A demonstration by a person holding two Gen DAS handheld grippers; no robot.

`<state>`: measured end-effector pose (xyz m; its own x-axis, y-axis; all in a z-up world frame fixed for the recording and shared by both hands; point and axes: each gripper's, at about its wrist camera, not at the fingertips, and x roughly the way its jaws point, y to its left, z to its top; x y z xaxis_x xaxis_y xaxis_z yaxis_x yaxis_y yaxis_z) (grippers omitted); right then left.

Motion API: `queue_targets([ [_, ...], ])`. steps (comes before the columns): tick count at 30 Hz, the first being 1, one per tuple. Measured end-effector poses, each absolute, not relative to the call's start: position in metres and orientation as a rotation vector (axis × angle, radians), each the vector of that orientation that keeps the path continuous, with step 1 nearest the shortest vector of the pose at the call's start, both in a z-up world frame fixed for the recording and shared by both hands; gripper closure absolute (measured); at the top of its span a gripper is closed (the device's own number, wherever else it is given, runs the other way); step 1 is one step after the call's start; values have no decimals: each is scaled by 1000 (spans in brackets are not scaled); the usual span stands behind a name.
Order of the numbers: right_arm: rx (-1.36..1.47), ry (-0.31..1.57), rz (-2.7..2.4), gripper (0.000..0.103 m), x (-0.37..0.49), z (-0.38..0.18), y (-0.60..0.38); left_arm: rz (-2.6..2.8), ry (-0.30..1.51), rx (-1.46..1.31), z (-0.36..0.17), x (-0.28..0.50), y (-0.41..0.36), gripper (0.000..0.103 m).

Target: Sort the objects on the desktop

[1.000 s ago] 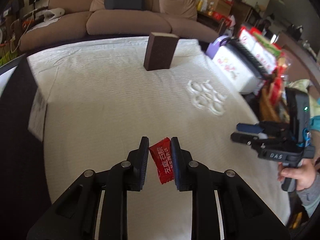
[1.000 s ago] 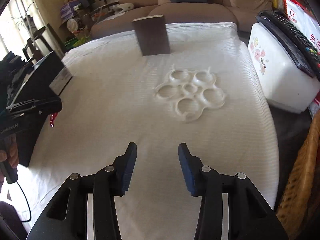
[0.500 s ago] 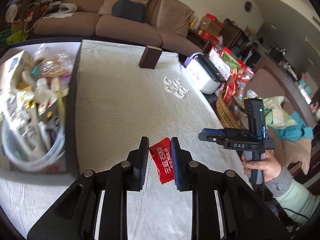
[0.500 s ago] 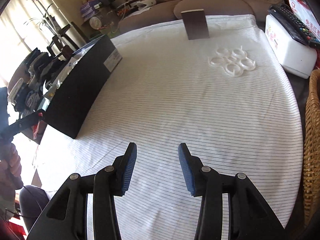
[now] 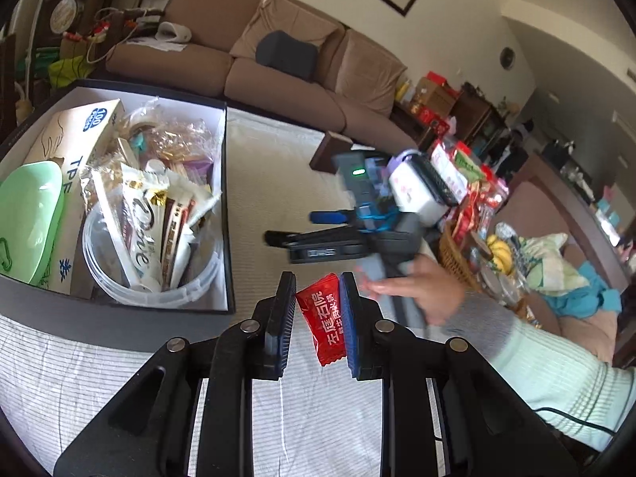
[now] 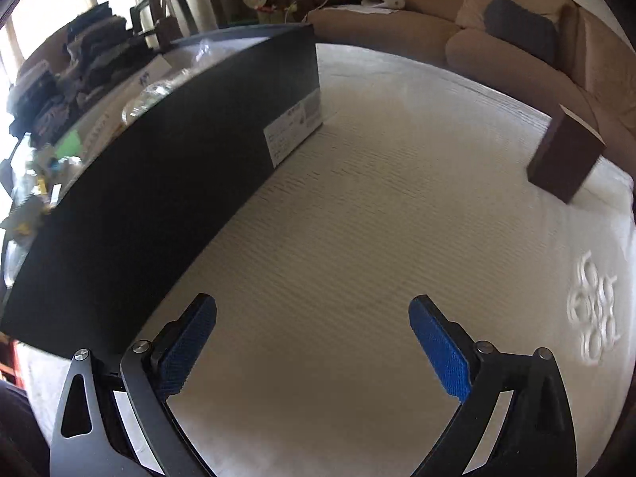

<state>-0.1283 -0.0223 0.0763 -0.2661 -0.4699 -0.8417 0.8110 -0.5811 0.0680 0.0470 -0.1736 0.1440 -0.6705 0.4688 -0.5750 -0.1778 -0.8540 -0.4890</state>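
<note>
The left gripper [image 5: 317,320] was closed on a small red foil candy wrapper with white characters [image 5: 326,318], which hung upright between its blue pads above the white striped cloth [image 5: 99,381]. At its ten o'clock sat the black cardboard box packed with snacks [image 5: 228,214]. The right gripper [image 6: 312,342] had just been opening, its jaws wide with nothing between them; the box side [image 6: 159,183] lay at its ten o'clock.

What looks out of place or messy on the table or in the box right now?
Nothing looks spilled or damaged. The black box is crammed, with wrappers sticking up out of a clear tub. The left gripper holds a red candy; the brown block and white ring holder lie unsorted.
</note>
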Motion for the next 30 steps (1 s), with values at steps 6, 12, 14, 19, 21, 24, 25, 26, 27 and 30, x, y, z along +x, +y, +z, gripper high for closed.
queue_targets([
  [6, 1124, 661, -1877, 1, -156, 45, -65, 2494, -647, -987, 141, 38, -198, 82],
  [12, 1117, 681, -1907, 0, -177, 41, -67, 2455, -685, -990, 132, 34, -202, 82],
  [14, 1127, 636, -1903, 0, -184, 43, -60, 2439, -701, -1013, 126, 32, -202, 82],
  [19, 1138, 639, -1951, 0, -198, 38, -50, 2424, -686, -1015, 123, 30, -195, 82],
  [21, 1150, 613, -1971, 0, -205, 38, -50, 2429, -664, -1029, 121, 29, -190, 82],
  [24, 1132, 629, -1973, 0, -206, 36, -50, 2422, -663, -1054, 115, 27, -186, 82],
  [25, 1143, 620, -1971, 0, -207, 36, -50, 2422, -661, -1058, 114, 27, -185, 82],
  [26, 1154, 613, -1961, 0, -207, 37, -50, 2424, -663, -1060, 113, 26, -185, 82],
  [27, 1166, 612, -1946, 0, -206, 38, -49, 2425, -666, -1062, 112, 26, -185, 82],
  [30, 1168, 616, -1884, 21, -187, 43, -44, 2432, -673, -1073, 108, 24, -188, 82],
])
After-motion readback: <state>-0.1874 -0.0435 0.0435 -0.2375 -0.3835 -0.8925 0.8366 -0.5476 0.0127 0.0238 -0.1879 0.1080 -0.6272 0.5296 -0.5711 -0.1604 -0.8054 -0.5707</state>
